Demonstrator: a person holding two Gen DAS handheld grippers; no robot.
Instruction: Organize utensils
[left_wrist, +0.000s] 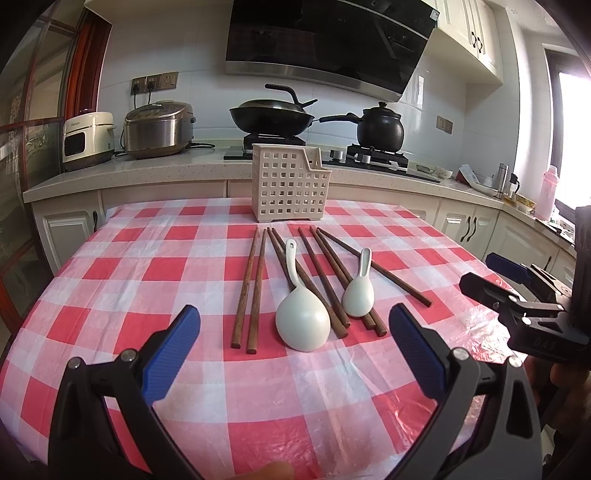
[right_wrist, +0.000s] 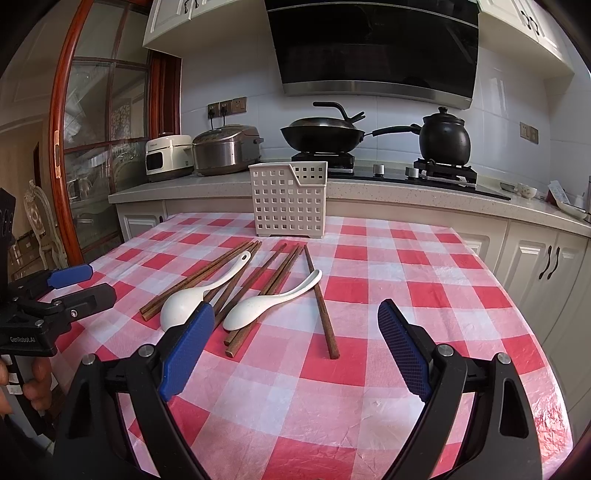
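While sitting at the table's far edge, holder: perforated utensil holder (left_wrist: 290, 183), interior hidden.
Utensils: chopsticks (left_wrist: 255, 291) and spoons (left_wrist: 302, 320) lying on the checkered tablecloth (left_wrist: 147, 266).
Grippers: left gripper (left_wrist: 294, 349) and right gripper (right_wrist: 295, 354) hovering, jaws wide, gripping nothing.

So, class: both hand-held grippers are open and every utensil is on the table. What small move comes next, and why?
Probably lower the right hand-held gripper onto the lone chopstick: it lies apart, nearest, while the holder stands empty as far as visible.

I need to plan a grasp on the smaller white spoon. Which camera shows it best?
The right wrist view: the smaller white spoon lies side-on, its whole curved handle visible across the chopsticks. The left wrist view shows it foreshortened, end-on.
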